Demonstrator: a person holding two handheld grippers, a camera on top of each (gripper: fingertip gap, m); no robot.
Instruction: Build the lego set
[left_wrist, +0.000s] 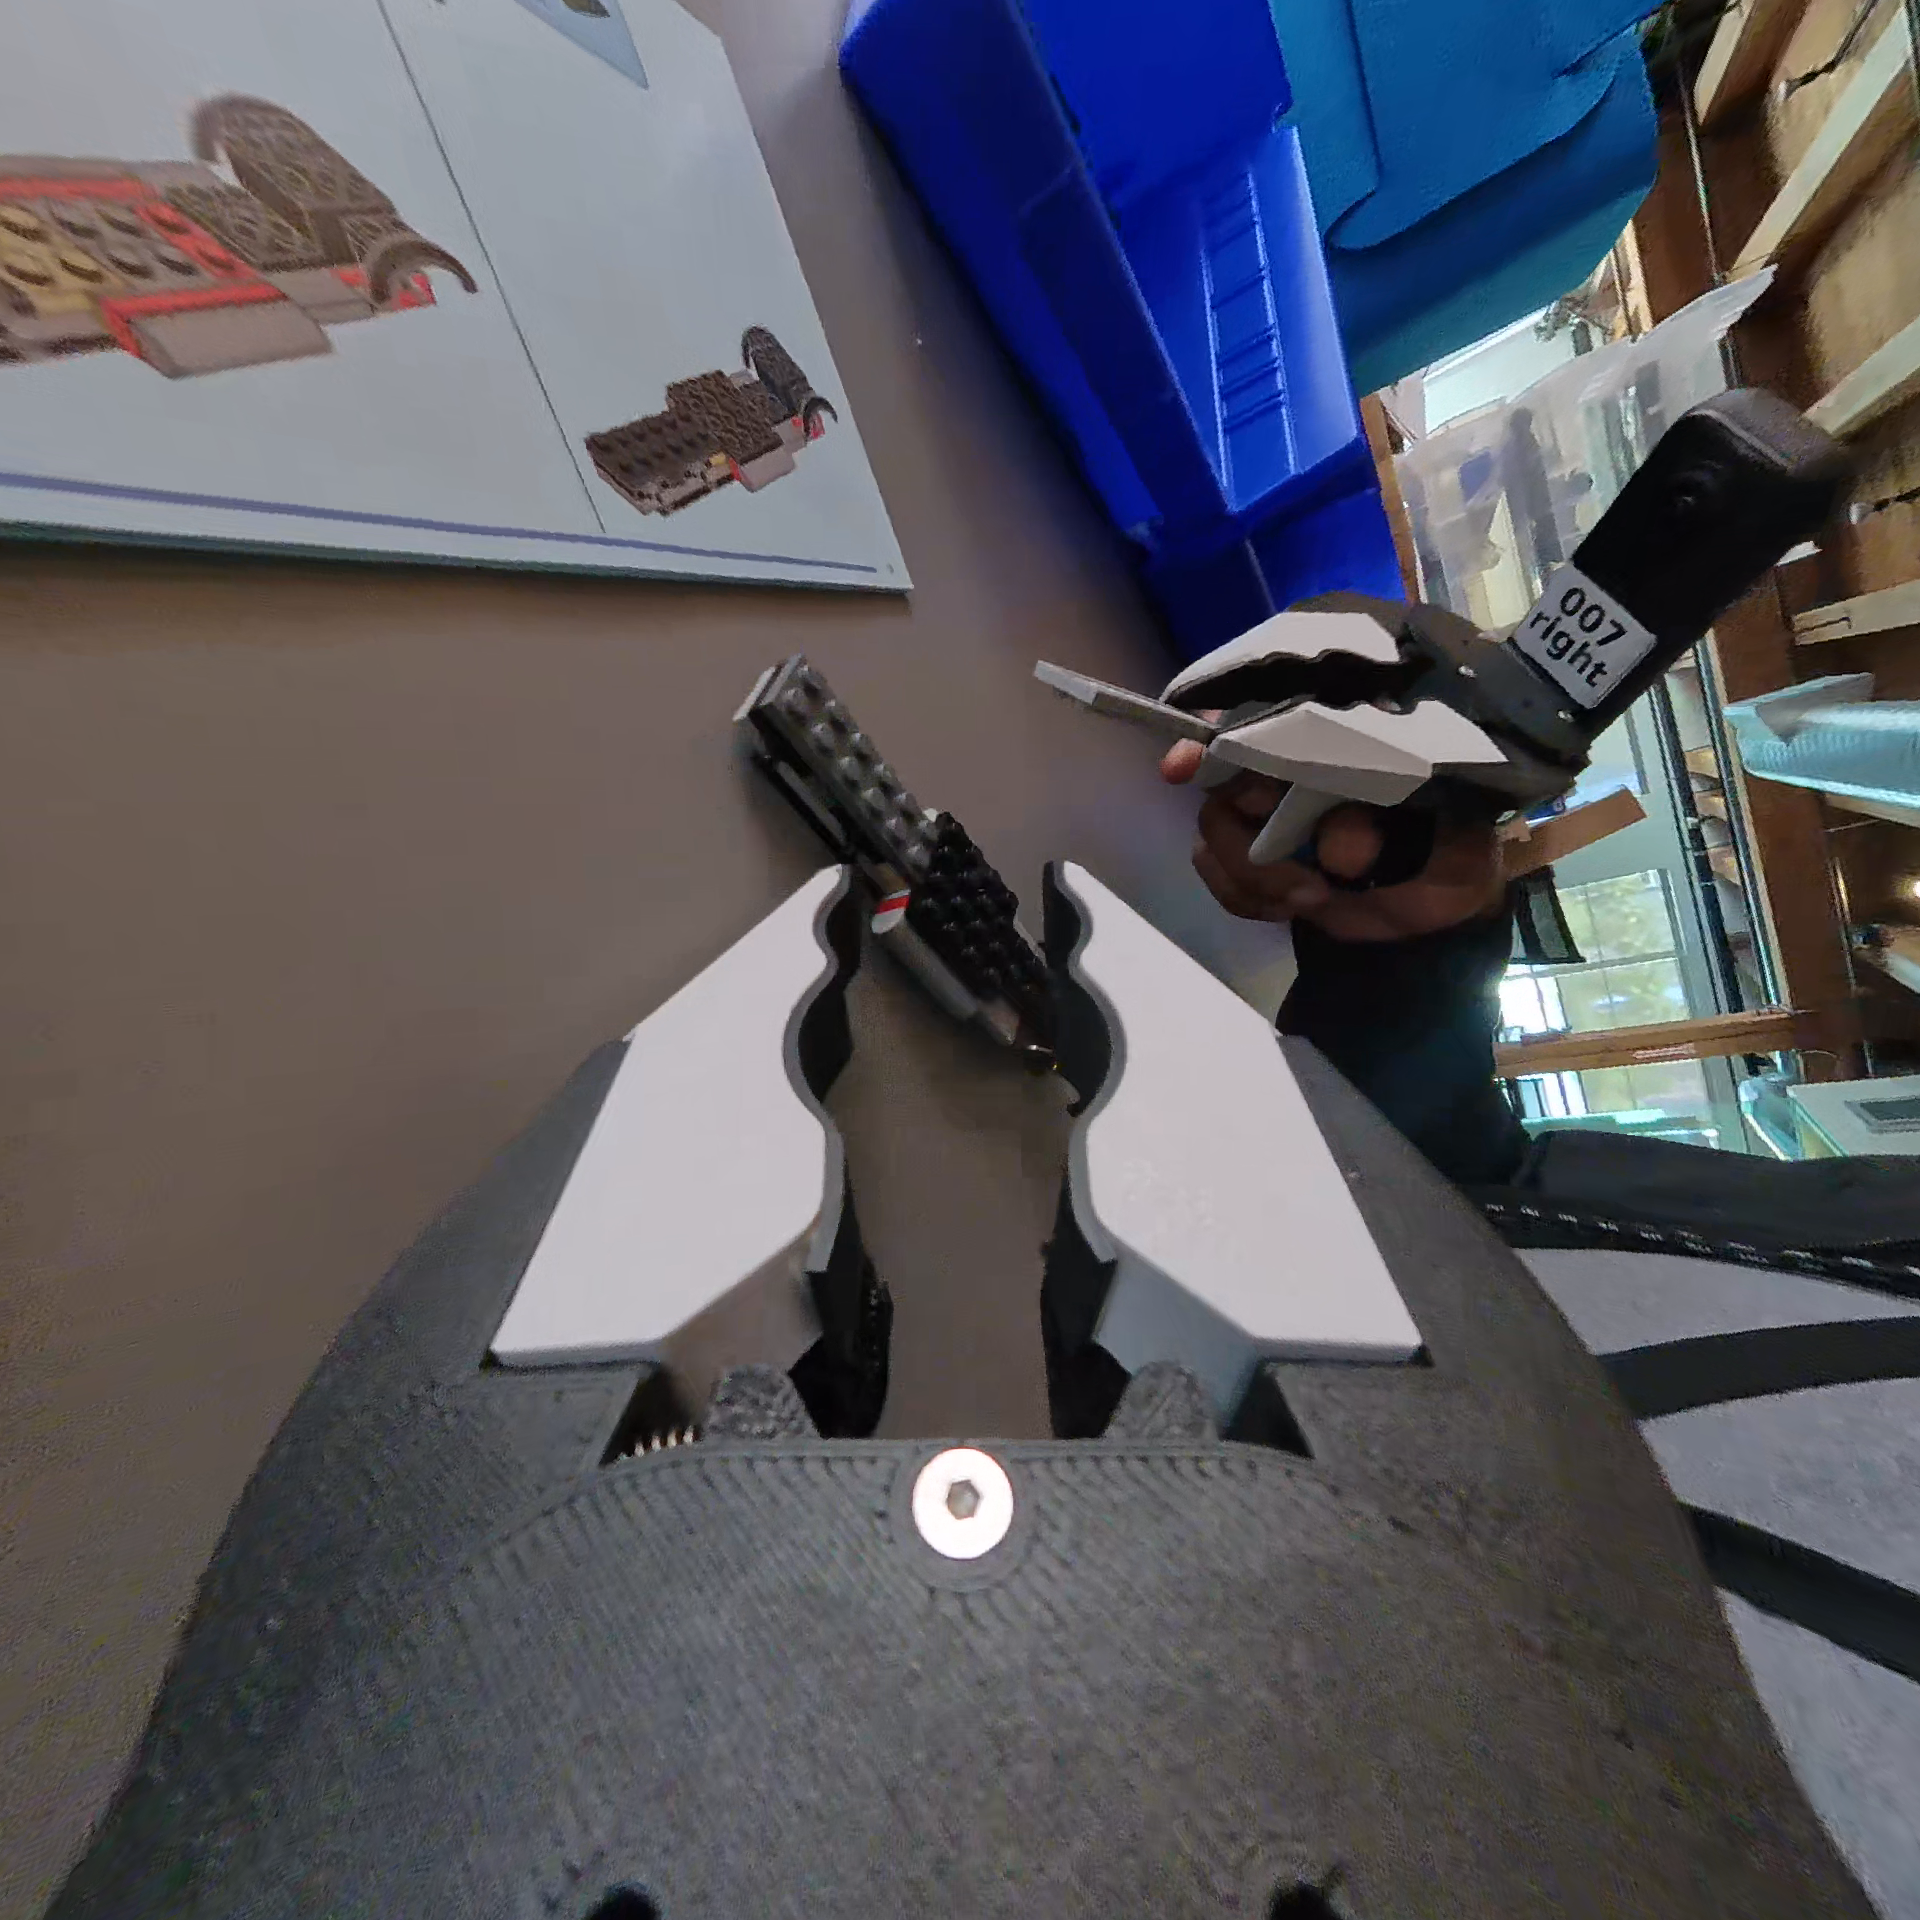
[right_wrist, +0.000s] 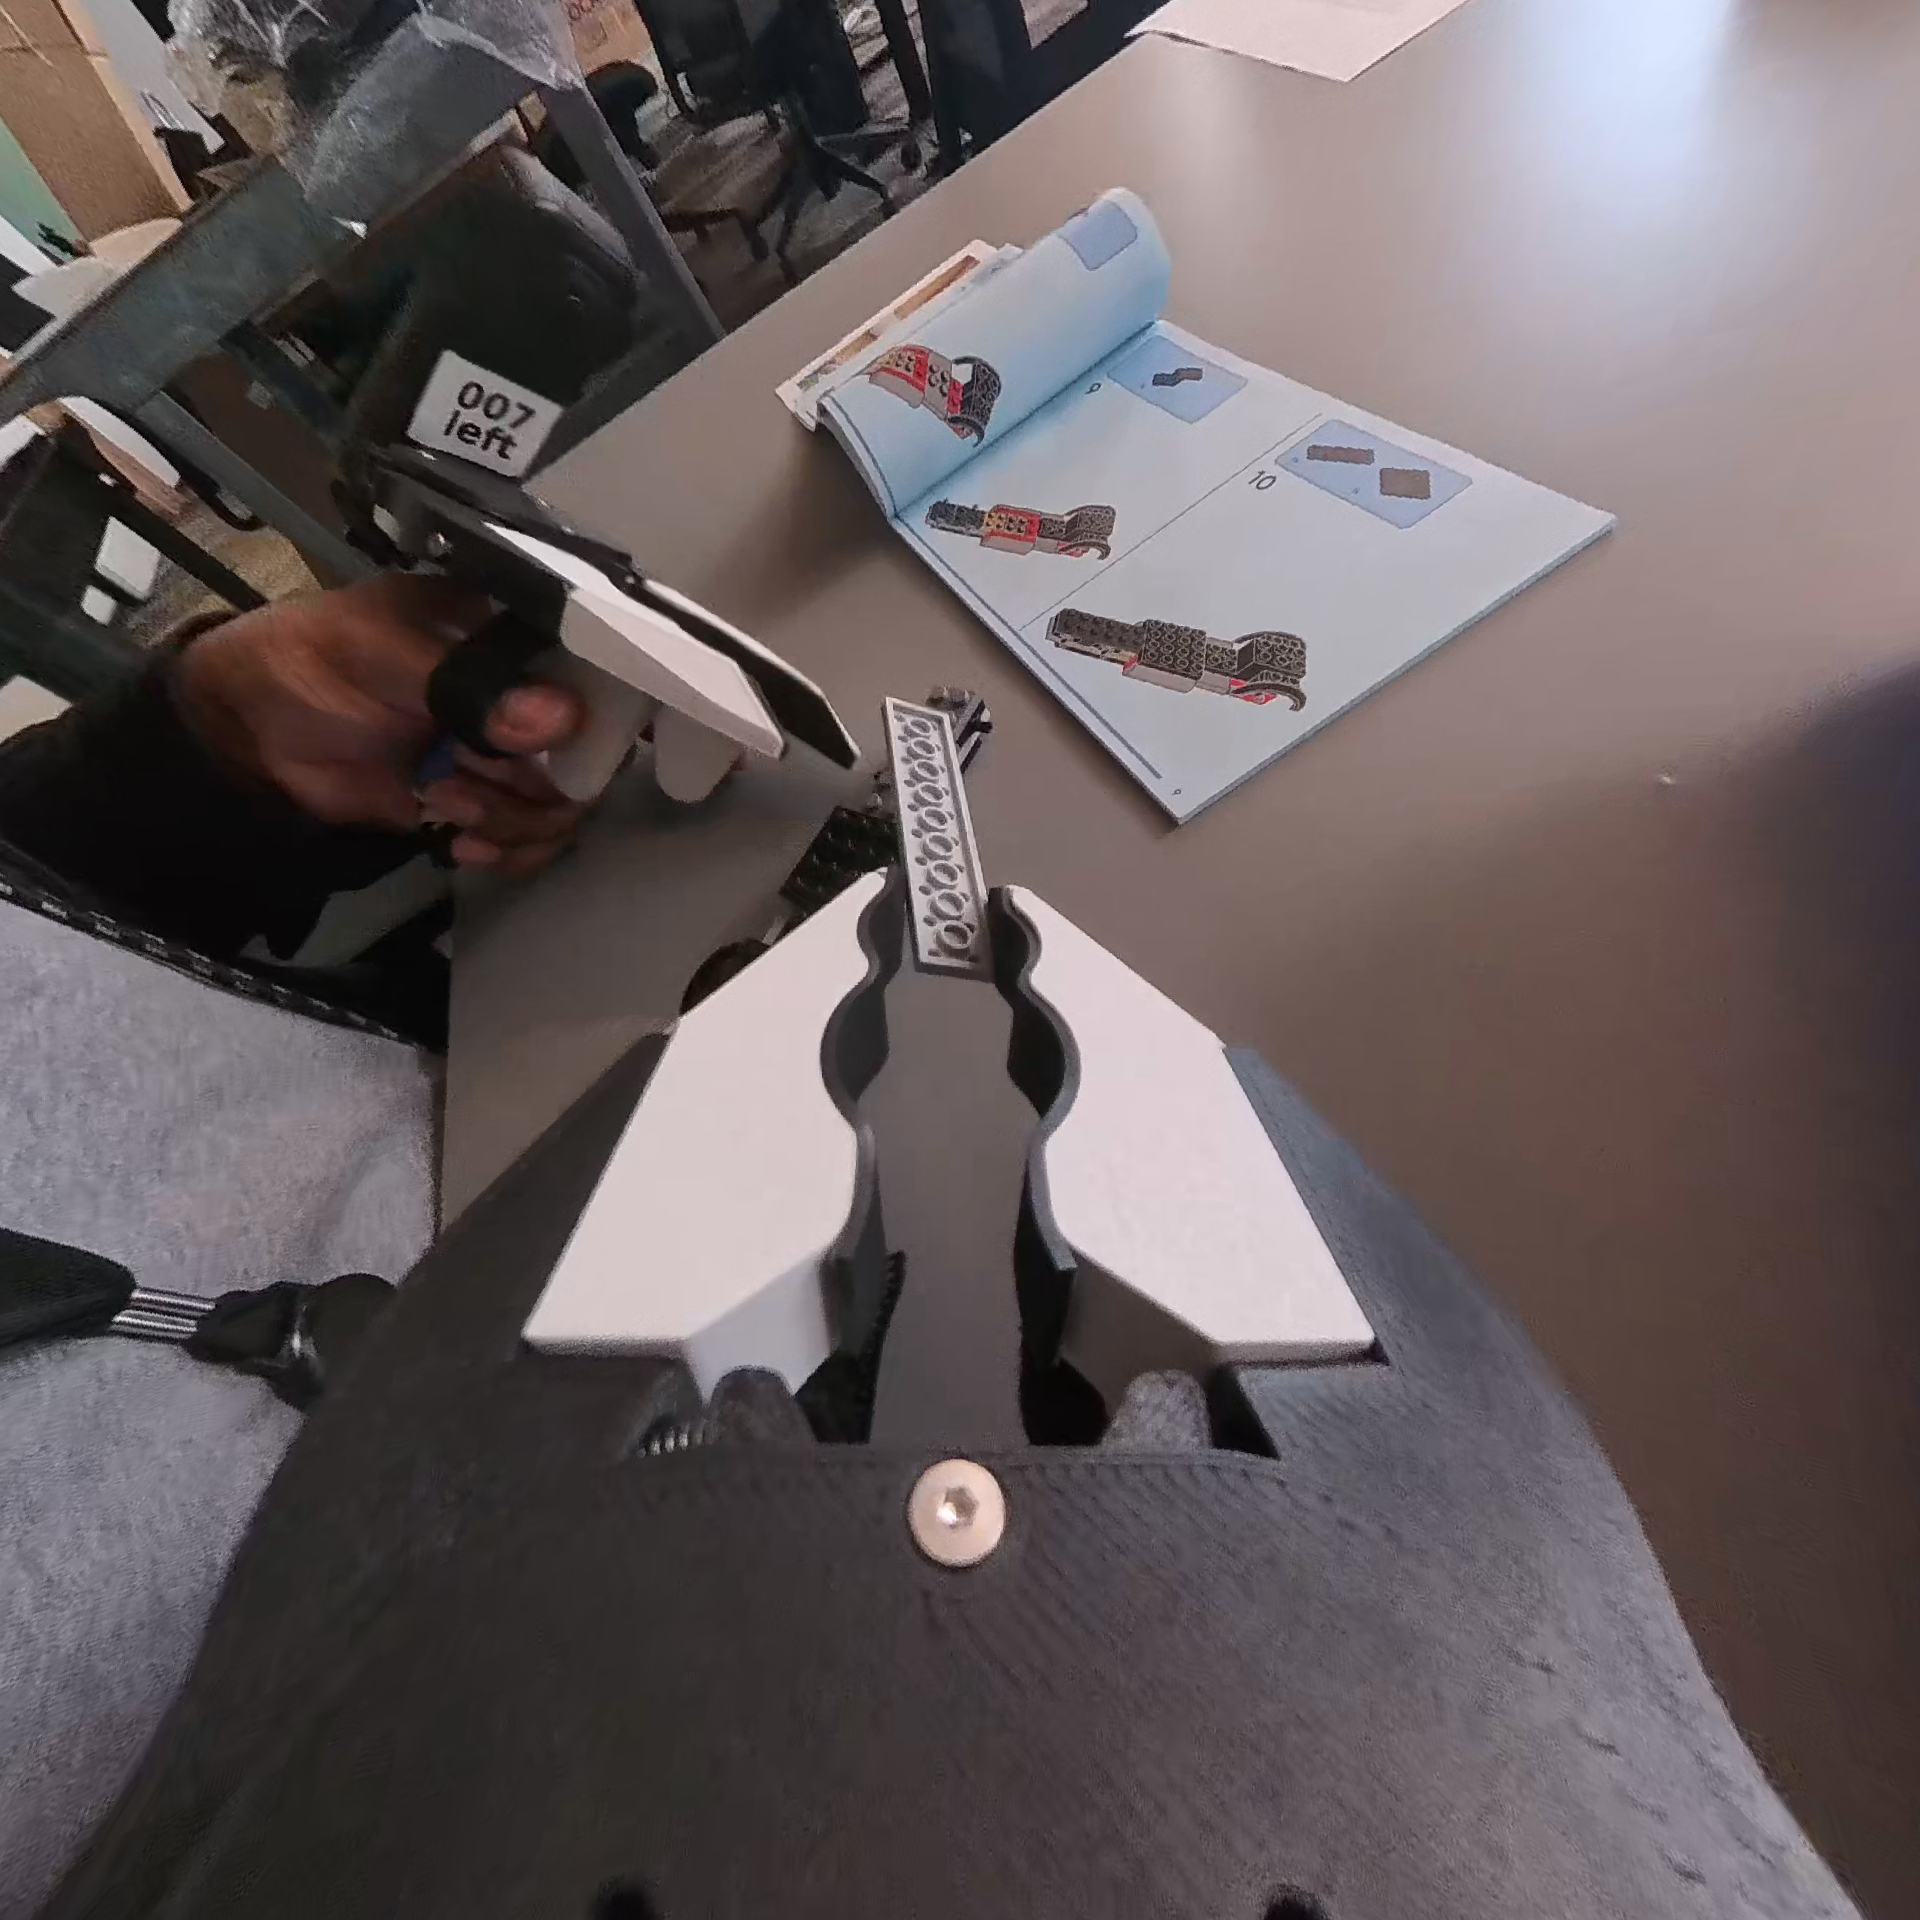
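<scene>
A long dark grey and black lego model (left_wrist: 883, 821) lies on the brown table (left_wrist: 416, 935). My left gripper (left_wrist: 951, 894) is open, and the model's black near end lies between its fingertips, against the right finger. My right gripper (right_wrist: 948, 904) is shut on one end of a long grey plate (right_wrist: 935, 810), whose underside faces the camera, and holds it above the model (right_wrist: 847, 842). In the left wrist view the right gripper (left_wrist: 1195, 717) hovers right of the model with the plate (left_wrist: 1101, 694) sticking out toward it. The left gripper (right_wrist: 821, 738) shows left of the plate.
An open instruction booklet (right_wrist: 1195, 540) lies behind the model and also shows in the left wrist view (left_wrist: 416, 312). A blue bin (left_wrist: 1143, 260) stands at the far right. A person's hands hold both grippers at the table's edge. White paper (right_wrist: 1299, 31) lies far off. Spacing between my two grippers at the tips: around 9 centimetres.
</scene>
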